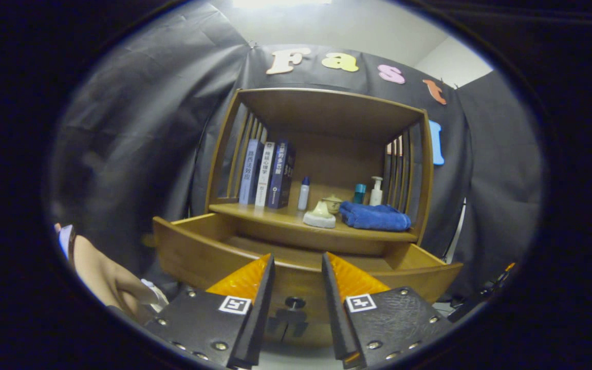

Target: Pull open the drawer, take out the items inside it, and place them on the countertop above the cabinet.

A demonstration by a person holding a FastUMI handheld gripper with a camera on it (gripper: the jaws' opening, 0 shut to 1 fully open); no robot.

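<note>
The wooden cabinet's drawer (193,254) stands pulled out toward me, its front wall just ahead of my fingers. Its small dark knob (294,302) shows low in the gap between them. My gripper (298,270) is open, with nothing between the fingers. On the countertop (275,215) above the drawer lie a folded blue towel (374,216), a pale lidded dish (320,216) and a small cream jar (332,202). The drawer's inside is mostly hidden by its front wall; I see bare wood at the back.
Three upright books (267,174) stand at the shelf's left, with a small white bottle (303,193) beside them. A teal bottle (359,193) and a white pump bottle (376,191) stand at the back right. A person's arm (106,275) is to the left of the drawer.
</note>
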